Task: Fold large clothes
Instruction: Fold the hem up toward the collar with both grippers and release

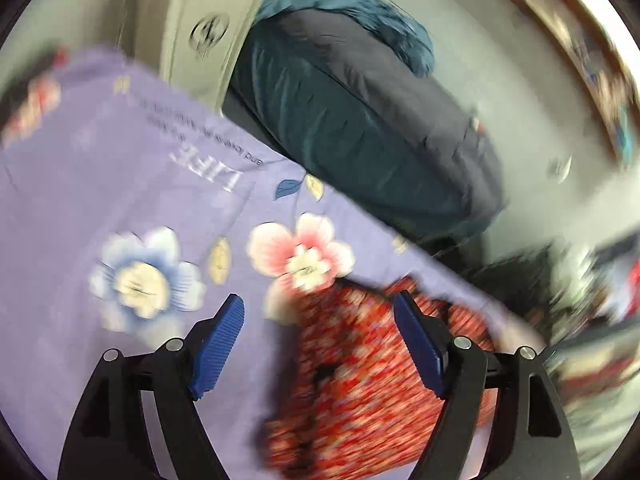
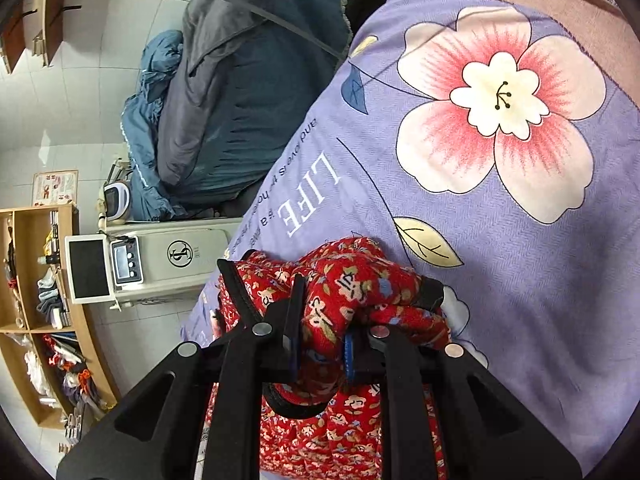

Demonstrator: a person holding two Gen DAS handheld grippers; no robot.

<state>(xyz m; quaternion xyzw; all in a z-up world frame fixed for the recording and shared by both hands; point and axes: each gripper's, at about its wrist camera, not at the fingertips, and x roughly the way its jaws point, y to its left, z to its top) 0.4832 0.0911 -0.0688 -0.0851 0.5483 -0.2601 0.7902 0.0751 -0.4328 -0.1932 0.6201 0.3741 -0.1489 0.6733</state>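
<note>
A red floral garment [image 1: 360, 380] lies bunched on a purple flowered bedsheet [image 1: 100, 200]. My left gripper [image 1: 320, 344] stands open above it, its blue pads [image 1: 218, 350] wide apart and pressing on nothing; the picture is blurred. In the right wrist view the same red garment [image 2: 360, 288] bulges up between the fingers of my right gripper [image 2: 320, 354], which is shut on a thick fold of it. More of the cloth hangs below the jaws. The bedsheet [image 2: 500, 240] fills the right side of that view.
A dark blue-grey quilt [image 1: 360, 120] is heaped beyond the bed's edge, also as the quilt [image 2: 224, 112]. A white appliance [image 2: 176, 256] with a small screen stands on the tiled floor. A wooden shelf [image 2: 36, 300] holds folded items at the left.
</note>
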